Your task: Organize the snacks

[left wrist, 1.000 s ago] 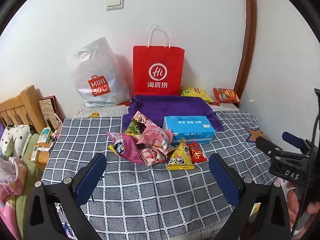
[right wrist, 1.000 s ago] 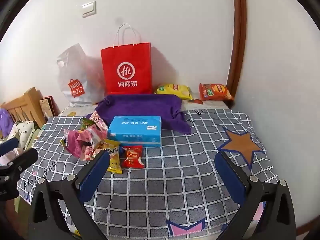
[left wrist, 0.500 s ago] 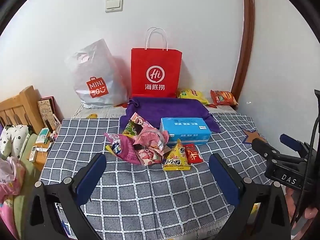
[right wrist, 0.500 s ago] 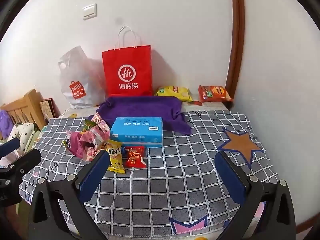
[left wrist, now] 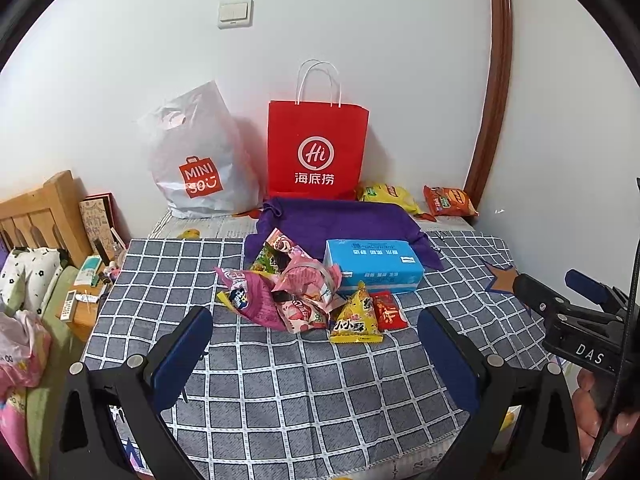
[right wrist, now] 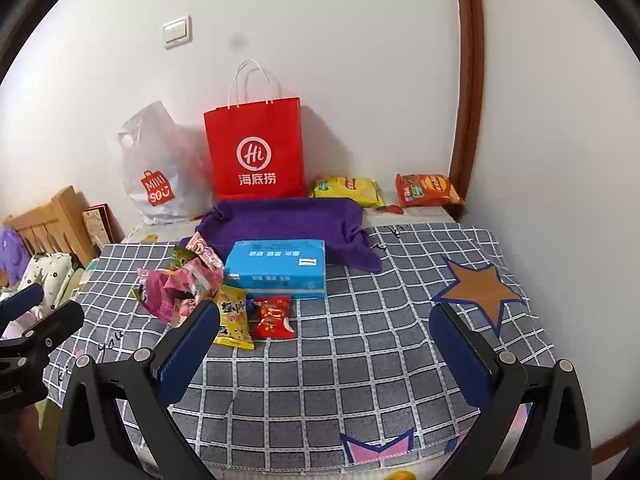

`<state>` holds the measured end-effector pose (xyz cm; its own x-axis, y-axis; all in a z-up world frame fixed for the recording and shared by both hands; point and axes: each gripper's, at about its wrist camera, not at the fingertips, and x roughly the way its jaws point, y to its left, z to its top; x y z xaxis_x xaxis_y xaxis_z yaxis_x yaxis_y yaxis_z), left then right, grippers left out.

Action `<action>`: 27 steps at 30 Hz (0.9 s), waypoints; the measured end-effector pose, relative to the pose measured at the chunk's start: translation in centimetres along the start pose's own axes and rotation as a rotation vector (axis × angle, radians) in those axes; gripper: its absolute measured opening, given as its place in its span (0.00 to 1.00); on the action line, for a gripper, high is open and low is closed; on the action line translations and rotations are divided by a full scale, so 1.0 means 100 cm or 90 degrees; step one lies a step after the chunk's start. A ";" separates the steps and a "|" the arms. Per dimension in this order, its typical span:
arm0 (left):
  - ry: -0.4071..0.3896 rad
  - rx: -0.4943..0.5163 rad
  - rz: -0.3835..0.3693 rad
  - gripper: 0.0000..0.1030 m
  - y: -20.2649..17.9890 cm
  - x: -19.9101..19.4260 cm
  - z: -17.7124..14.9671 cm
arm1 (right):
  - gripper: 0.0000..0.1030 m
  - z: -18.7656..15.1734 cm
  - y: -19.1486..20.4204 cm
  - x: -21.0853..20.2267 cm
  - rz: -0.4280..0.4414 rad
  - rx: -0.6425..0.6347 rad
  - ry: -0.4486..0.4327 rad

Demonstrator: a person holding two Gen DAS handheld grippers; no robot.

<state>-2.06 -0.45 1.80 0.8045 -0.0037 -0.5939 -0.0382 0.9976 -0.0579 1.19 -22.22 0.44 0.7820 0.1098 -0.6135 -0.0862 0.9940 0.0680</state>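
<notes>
Both claws were spread wide and held nothing. The left claw point(left wrist: 316, 344) hung low in the frame over the checked cloth point(left wrist: 280, 400) on the worktop, and the right claw point(right wrist: 326, 344) did the same in its own view. The snacks sat in a messy heap point(left wrist: 288, 288) near the middle of the left picture, just in front of a blue tissue box point(left wrist: 372, 266). A yellow three-cornered pack point(left wrist: 356, 318) and a small red pack point(left wrist: 386, 310) lay side by side at the front of the heap, closest to the claws. No pack had been picked up yet, so the job looked like it was only starting. A good way to go on would be to take one of those two front packs first, since they lay clear of the pile. The claw should come down with one finger on each side of the pack and pinch it by the puffy middle, gently, so the crisps inside do not break. The crinkly pink bags are tangled, so they are better left for later. The red paper bag point(left wrist: 318, 152) at the back said "Hi" with "海底捞" under it. The grey plastic bag point(left wrist: 200, 160) said "MINISO". The yellow pack seemed to read "小小酥". The other handle at the right edge showed "DAS".
</notes>
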 end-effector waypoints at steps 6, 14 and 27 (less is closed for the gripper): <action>-0.009 0.001 0.006 1.00 0.000 -0.002 0.000 | 1.00 -0.001 0.004 -0.002 0.005 -0.003 -0.004; -0.006 0.001 0.002 1.00 -0.003 -0.001 -0.001 | 1.00 -0.003 0.004 -0.006 0.003 -0.005 -0.008; -0.016 0.001 -0.002 1.00 -0.003 -0.007 -0.001 | 1.00 -0.003 0.007 -0.009 0.011 -0.009 -0.012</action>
<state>-2.66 -0.77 2.17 0.8197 -0.0052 -0.5727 -0.0344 0.9977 -0.0584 0.21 -21.66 0.82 0.7913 0.1277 -0.5979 -0.1094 0.9917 0.0671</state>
